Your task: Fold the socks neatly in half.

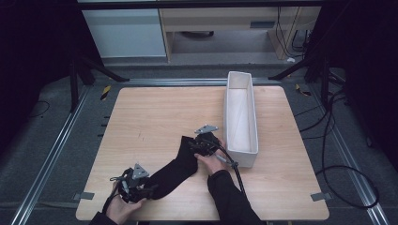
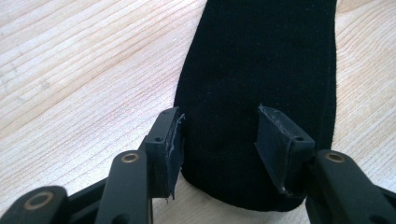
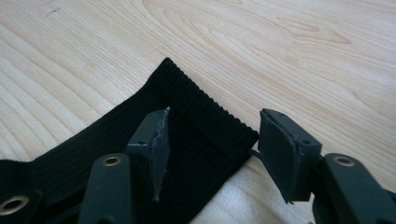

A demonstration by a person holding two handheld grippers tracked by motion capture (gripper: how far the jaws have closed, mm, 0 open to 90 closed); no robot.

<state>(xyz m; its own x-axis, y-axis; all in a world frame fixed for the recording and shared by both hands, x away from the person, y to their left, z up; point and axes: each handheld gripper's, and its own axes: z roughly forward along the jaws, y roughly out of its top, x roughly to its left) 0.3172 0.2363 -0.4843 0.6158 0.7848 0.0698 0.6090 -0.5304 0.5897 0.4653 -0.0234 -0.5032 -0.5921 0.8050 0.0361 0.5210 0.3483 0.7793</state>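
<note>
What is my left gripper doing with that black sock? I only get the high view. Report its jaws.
Observer: The left gripper is open, with one jaw at each side of the rounded toe end of the sock. The fabric lies flat, not pinched.
Operator: Now the right one. Report.
Observer: The right gripper is open too, at the ribbed cuff. One pad is over the fabric, the other is past its corner, over the table.
Operator: Tell me how that cuff lies.
Observer: It lies flat on the wood, with its end edge straight and not folded over.
</note>
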